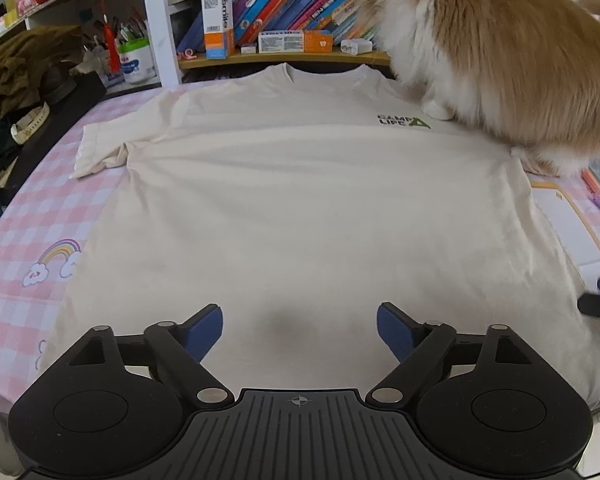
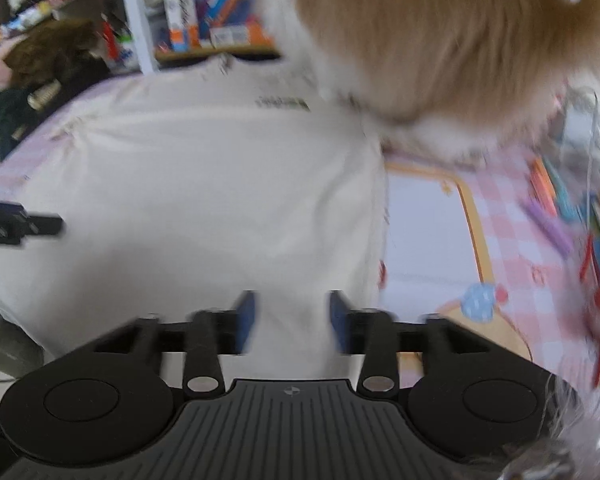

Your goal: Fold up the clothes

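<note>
Here, a cream short-sleeved cotton T-shirt (image 1: 284, 200) with a small dark green chest logo lies flat, front up, on a pink-and-white checked tablecloth (image 1: 24, 216). The left gripper (image 1: 299, 332) hovers over the shirt's lower middle, its blue-padded fingers (image 1: 204, 330) spread wide with bare fabric between them and nothing gripped. The right gripper (image 2: 292, 322) sits over the shirt's lower right edge, its fingers parted more narrowly, cloth showing in the gap; this view is blurred. Ahead and to the right of both grippers, a fluffy ginger-and-white cat (image 1: 500, 60) stands on the shirt's shoulder.
</note>
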Action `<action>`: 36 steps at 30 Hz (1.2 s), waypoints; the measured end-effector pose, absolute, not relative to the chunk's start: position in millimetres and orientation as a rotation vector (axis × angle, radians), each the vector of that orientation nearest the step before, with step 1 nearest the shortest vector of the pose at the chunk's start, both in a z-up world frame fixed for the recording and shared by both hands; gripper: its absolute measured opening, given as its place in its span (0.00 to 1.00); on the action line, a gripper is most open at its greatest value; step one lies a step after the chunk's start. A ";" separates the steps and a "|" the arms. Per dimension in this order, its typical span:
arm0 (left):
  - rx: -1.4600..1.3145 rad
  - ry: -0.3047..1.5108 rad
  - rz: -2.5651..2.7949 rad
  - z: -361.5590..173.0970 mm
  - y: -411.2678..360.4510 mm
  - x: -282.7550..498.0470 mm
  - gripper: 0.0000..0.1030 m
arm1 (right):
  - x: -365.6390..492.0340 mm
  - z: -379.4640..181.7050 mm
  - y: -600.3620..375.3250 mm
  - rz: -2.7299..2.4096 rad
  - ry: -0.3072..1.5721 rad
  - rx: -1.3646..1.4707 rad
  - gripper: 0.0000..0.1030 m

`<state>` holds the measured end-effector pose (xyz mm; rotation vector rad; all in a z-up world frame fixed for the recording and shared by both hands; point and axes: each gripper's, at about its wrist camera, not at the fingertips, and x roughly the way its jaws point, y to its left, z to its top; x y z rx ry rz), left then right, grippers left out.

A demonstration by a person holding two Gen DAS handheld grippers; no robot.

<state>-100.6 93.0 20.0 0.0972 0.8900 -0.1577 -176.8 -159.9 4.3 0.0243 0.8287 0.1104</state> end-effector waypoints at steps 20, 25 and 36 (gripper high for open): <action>0.283 0.830 -0.320 13.9 84.8 -92.1 0.87 | -158.9 -1.0 -121.7 0.102 0.867 -0.022 0.65; 0.249 0.816 -0.341 18.0 107.9 -67.7 0.87 | -149.7 6.8 -92.6 0.077 0.846 -0.067 0.71; 0.233 0.801 -0.400 17.1 155.7 -37.8 0.88 | -126.7 5.2 -46.5 0.004 0.877 -0.057 0.72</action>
